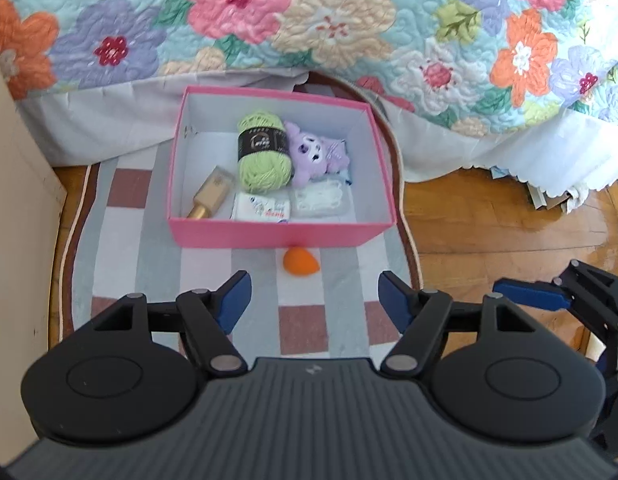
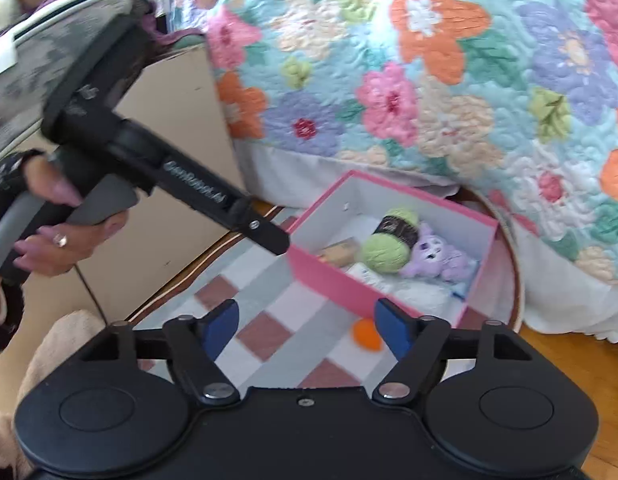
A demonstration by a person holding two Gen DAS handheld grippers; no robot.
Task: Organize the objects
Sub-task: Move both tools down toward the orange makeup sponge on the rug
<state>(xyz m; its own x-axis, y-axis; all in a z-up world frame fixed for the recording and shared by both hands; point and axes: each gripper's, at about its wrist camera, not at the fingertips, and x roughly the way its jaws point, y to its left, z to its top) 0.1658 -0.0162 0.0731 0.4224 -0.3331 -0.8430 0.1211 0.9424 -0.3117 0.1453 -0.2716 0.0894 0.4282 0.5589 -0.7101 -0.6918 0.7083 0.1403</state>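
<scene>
A pink box (image 1: 277, 236) stands on a checked rug (image 1: 121, 248) by the bed. It holds a green yarn ball (image 1: 263, 154), a purple plush toy (image 1: 313, 152), a gold bottle (image 1: 211, 196) and white packets (image 1: 261, 208). An orange egg-shaped sponge (image 1: 301, 262) lies on the rug just in front of the box. My left gripper (image 1: 315, 304) is open and empty, just short of the sponge. My right gripper (image 2: 307, 326) is open and empty, with the sponge (image 2: 365, 332) by its right finger and the box (image 2: 333, 280) beyond.
A flowered quilt (image 1: 309, 20) hangs over the bed behind the box. A beige cabinet side (image 1: 13, 200) stands at the left. Wooden floor (image 1: 489, 220) lies right of the rug. The right gripper's fingers (image 1: 533, 294) show at the left wrist view's right edge.
</scene>
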